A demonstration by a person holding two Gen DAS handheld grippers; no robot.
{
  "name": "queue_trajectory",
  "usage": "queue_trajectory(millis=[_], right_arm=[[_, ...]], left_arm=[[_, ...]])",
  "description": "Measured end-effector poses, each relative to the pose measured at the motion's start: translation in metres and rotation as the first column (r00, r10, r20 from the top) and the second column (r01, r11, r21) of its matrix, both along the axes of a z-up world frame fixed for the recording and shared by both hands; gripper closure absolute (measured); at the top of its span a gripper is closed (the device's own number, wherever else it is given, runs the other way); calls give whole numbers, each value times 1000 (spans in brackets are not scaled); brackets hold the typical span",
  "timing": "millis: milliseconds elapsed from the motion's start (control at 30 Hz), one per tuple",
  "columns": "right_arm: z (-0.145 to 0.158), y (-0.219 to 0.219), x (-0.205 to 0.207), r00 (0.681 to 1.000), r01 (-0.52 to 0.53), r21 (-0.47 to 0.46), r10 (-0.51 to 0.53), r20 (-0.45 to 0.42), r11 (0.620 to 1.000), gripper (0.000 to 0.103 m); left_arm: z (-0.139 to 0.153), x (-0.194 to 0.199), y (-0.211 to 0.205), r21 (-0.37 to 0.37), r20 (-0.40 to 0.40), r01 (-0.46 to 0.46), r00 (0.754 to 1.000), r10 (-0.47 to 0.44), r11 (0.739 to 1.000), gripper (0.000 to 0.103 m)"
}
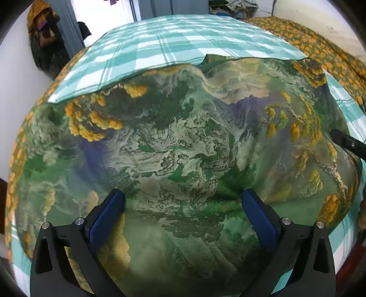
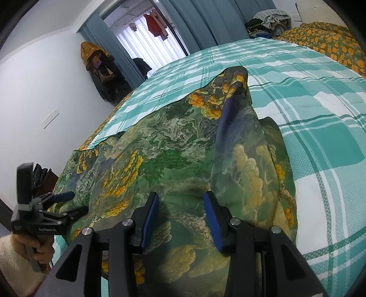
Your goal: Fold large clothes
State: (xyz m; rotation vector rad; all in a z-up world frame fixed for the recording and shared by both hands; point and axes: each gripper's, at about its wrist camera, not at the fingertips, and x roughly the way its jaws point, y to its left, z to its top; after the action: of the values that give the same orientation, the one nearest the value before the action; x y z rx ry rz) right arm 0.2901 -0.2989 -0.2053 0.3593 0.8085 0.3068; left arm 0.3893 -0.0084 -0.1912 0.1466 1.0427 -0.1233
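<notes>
A large thin garment (image 1: 183, 141) printed in green, cream and orange lies spread on the bed. It also shows in the right wrist view (image 2: 164, 155), with its right edge folded over in a raised ridge (image 2: 238, 118). My left gripper (image 1: 183, 198) is open, its blue pads wide apart just above the cloth's near part. It also shows in the right wrist view (image 2: 75, 201), at the cloth's left edge, held by a hand. My right gripper (image 2: 180, 198) is open over the near edge of the cloth, holding nothing. Its tip shows in the left wrist view (image 1: 347, 141).
The bed has a teal and white checked cover (image 2: 308, 109). An orange-flowered quilt (image 2: 324, 43) lies at the far right corner. Blue curtains (image 2: 205, 20) and a window stand behind the bed. Dark bags and coats (image 2: 103, 73) hang on the left wall.
</notes>
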Motion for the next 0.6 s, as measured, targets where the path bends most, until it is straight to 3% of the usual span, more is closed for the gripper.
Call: queue_trajectory(millis=[600], right_arm=[[1,2,1,1000,-2,-13,2,3,1000,62]], left_arm=[[-4,-4,4,-21,30,-5,1000,5,1000,1]])
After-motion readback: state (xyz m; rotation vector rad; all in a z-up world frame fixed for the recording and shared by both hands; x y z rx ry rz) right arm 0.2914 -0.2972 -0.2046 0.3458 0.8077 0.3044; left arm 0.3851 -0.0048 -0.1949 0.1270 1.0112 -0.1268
